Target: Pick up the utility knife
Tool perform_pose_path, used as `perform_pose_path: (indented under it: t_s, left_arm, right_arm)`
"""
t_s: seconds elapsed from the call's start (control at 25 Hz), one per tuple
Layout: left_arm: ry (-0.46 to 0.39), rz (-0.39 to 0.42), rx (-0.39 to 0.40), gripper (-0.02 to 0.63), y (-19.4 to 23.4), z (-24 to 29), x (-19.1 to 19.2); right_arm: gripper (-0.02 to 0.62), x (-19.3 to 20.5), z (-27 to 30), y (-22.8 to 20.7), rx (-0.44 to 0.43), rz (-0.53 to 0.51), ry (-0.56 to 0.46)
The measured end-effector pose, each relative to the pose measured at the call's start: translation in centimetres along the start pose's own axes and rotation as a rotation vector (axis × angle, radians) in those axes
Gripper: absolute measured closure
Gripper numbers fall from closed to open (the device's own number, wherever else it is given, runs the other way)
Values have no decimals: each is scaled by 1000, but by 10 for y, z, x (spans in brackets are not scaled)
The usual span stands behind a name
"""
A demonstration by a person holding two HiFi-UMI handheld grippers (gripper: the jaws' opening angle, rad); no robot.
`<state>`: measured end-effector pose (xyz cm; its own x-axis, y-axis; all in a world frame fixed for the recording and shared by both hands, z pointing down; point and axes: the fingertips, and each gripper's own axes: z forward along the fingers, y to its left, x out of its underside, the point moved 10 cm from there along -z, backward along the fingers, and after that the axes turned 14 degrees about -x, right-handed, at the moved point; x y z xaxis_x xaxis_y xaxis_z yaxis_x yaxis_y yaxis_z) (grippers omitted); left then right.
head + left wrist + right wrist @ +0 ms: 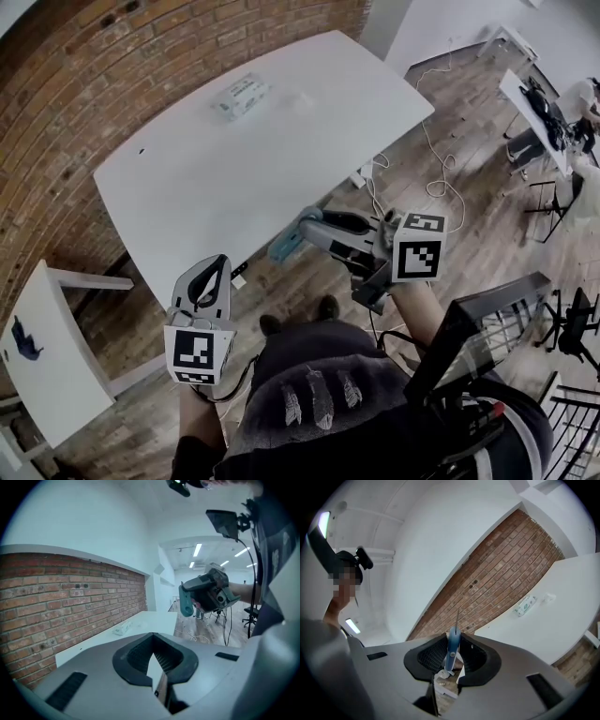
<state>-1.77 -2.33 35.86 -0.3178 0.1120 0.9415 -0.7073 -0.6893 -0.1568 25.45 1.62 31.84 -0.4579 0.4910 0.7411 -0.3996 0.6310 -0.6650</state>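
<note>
Beyond the desk's (216,178) edge, your right tongs (451,660) grip the knife (453,641), left tongs (154,660) closed empty; a slack grip could drop it.

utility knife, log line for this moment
utility knife: gripped, in air | right hand-held gripper: shut on utility knife | left hand-held gripper: shut, empty

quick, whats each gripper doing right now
Left gripper: closed, nothing in it.
Right gripper: closed on the utility knife, blade out.
</note>
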Motion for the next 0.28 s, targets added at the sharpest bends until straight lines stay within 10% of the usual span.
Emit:
perform_pose_path:
  t_s: [0.28]
  left_arm:
    - [2,40,15,611,-48,18,-28]
  right_arm:
    - [512,-26,-55,-10,-18,8,-67]
